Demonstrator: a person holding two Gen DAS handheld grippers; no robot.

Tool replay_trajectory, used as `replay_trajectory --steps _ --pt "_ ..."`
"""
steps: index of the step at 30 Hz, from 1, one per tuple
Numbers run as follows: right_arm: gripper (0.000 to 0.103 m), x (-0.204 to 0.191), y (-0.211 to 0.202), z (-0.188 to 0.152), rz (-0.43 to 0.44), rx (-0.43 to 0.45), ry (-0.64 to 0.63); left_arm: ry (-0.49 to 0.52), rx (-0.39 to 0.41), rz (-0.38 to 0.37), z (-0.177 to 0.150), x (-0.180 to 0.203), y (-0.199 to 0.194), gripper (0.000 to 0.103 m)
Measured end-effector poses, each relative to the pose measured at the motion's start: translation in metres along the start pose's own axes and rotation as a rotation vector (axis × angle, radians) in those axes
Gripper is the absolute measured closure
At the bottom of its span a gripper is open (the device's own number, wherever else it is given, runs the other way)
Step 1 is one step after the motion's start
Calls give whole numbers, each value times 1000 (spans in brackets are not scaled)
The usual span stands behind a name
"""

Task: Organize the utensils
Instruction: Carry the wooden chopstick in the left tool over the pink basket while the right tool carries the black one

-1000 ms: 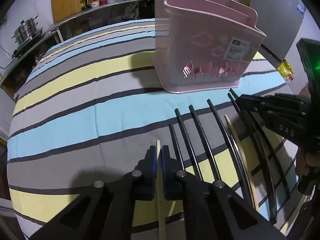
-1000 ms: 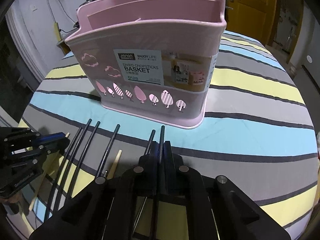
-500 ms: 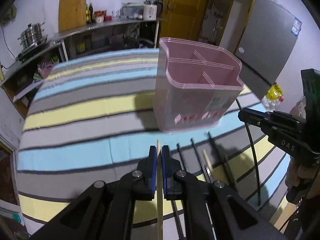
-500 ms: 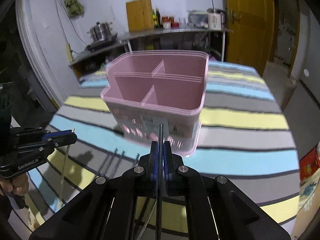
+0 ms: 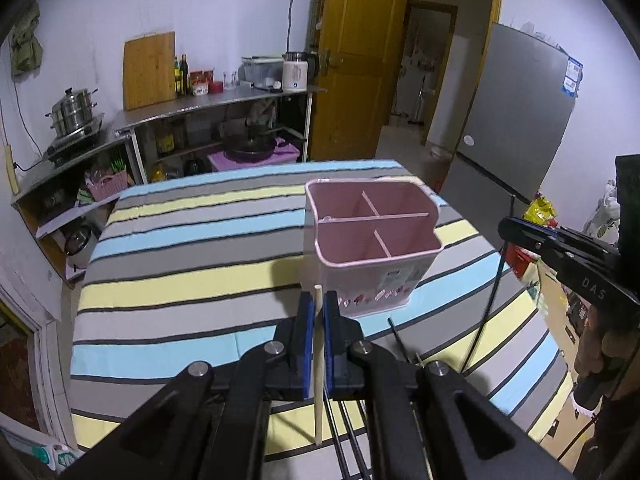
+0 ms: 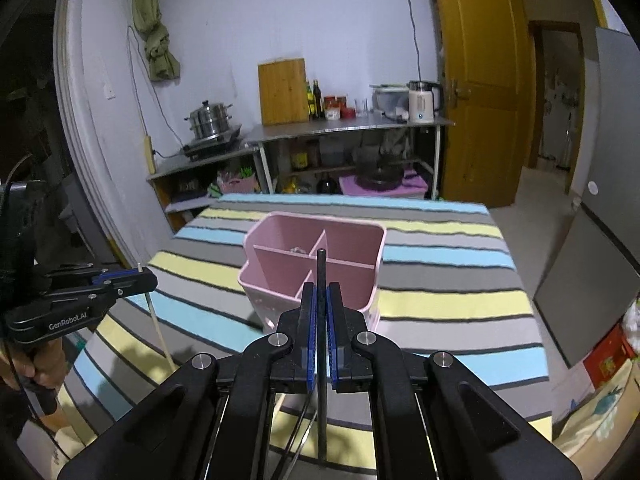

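A pink chopstick basket point(image 5: 372, 240) with divided compartments stands on the striped table; it also shows in the right wrist view point(image 6: 316, 256). My left gripper point(image 5: 318, 312) is shut on a pale wooden chopstick point(image 5: 317, 376), held high above the table in front of the basket. My right gripper point(image 6: 321, 300) is shut on a black chopstick point(image 6: 321, 360), also held high, near the basket's front. Each gripper appears in the other's view, the right point(image 5: 516, 234) and the left point(image 6: 140, 278). Several black chopsticks point(image 5: 400, 340) lie on the table below.
The striped tablecloth point(image 5: 192, 272) covers the table. A steel counter point(image 6: 344, 124) with pots, bottles and a kettle stands behind it. A wooden door point(image 5: 352, 60) and a grey fridge point(image 5: 524, 112) are to the right.
Both grippers have risen well above the table, each lifting its chopstick. The basket now appears from above and farther away.
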State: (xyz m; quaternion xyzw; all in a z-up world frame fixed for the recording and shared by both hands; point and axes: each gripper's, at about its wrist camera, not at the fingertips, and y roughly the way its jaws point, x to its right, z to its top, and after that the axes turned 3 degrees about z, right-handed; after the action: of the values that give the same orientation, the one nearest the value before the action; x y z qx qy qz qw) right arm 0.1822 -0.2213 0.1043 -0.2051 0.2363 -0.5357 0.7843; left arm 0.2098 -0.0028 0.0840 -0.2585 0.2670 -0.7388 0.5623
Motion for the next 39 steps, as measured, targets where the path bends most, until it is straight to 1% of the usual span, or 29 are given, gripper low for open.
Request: replay_trajectory --steps 6,11,20,26,31,35,39 --pt "98 -3 -15 7 10 43 -2 6 38 -14 12 6 -20 98" --pt "99 -6 -23 19 26 75 1 11 58 -22 26 9 -28 98" --pt "99 -19 -38 50 52 142 -16 7 120 -46 74 15 -40 98" --pt "99 -28 -41 80 59 199 -27 -19 151 -59 103 15 -35 98" --pt "99 -30 -34 98 56 230 -23 -35 189 -51 123 12 -27 98" --pt "99 -26 -23 102 60 232 -7 -53 202 -47 128 7 -13 98" --pt "99 -22 -7 101 64 214 6 -69 205 -49 129 2 4 98"
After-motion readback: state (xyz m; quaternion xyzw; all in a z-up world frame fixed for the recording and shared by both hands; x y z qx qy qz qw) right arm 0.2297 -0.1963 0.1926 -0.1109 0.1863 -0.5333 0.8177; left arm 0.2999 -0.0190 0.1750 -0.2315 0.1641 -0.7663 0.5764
